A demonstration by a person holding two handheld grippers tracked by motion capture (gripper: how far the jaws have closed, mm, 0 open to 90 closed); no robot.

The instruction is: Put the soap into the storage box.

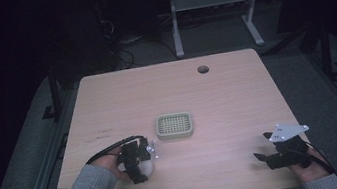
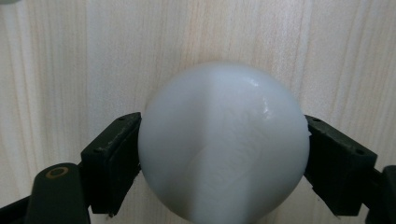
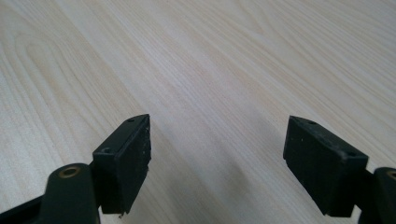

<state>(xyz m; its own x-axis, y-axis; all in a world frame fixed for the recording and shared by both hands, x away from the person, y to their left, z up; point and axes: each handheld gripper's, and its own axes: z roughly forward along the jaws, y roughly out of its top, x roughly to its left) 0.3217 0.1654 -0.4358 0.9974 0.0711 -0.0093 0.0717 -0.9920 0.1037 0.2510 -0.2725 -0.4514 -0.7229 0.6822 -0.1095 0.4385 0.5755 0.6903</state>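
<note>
Left gripper view, fingers clasping round white ball

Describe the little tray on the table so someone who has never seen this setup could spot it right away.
Start at the light wooden table and look to its middle, a little toward the person's side. There sits a small pale green tray, rectangular with rounded corners. Its grid-patterned top sets it apart from the smooth white ball held in the left gripper nearby.

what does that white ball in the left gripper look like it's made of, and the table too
White ball: likely smooth plastic, matte with a soft sheen; faint highlights and a faint seam suggest moulding. Table: pale wood or wood-look laminate; straight grain lines show, but which one is unclear.
</note>
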